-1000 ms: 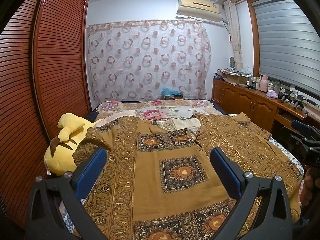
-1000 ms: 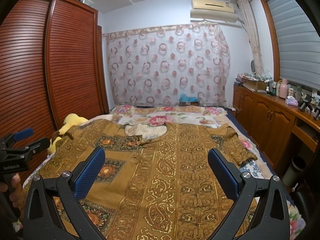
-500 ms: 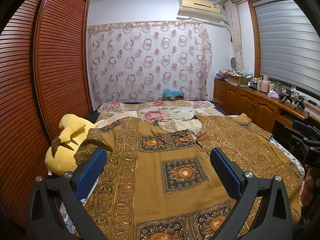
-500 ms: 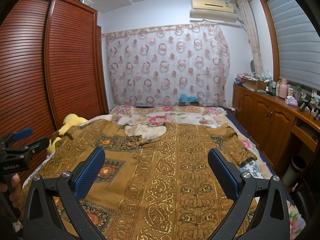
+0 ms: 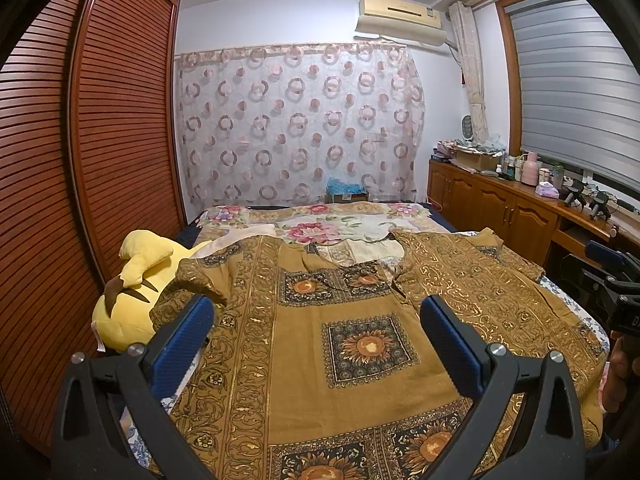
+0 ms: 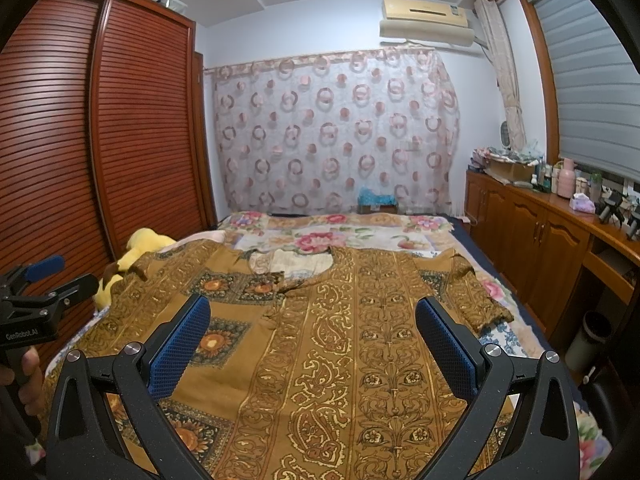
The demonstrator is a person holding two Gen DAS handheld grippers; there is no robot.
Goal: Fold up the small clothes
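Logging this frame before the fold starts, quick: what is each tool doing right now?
Left tool: open, holding nothing, above the brown patterned garment.
Right tool: open, holding nothing, above the same garment.

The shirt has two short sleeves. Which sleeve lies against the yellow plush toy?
The sleeve on the wardrobe side, left in both views, touches the yellow plush toy. The other sleeve lies flat toward the wooden cabinets, touching only the floral bedcover.

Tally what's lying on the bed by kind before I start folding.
Brown patterned shirt: 1
Yellow plush toy: 1
Floral bedspread: 1
Total: 3
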